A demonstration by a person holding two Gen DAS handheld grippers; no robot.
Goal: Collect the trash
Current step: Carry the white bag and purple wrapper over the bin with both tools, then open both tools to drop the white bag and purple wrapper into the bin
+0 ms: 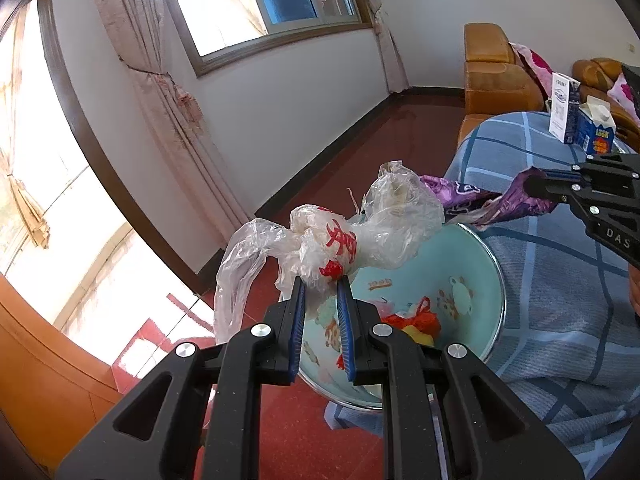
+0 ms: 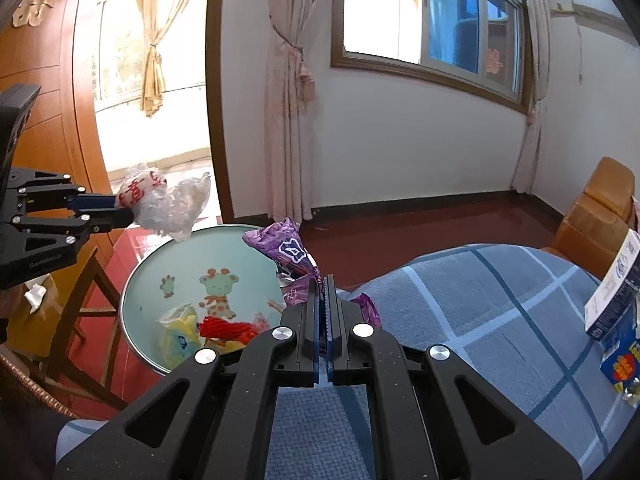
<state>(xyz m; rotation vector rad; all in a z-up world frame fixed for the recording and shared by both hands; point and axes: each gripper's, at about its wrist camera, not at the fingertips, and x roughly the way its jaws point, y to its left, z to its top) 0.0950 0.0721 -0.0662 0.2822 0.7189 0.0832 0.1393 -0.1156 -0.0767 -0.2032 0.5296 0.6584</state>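
Left wrist view: a clear plastic bag (image 1: 340,232) with red print is pinched by the left gripper (image 1: 320,280) and held above the rim of a pale blue basin (image 1: 476,256). Red and yellow scraps (image 1: 416,322) are seen inside the basin. The right gripper (image 1: 534,188) is seen at right, clamped on a purple wrapper (image 1: 460,196).

Right wrist view: the purple wrapper (image 2: 292,256) is held in the pressed-together right gripper (image 2: 323,280), beside the basin (image 2: 132,280), over a blue checked cloth (image 2: 500,304). The left gripper (image 2: 120,208) is seen holding the bag (image 2: 168,204).
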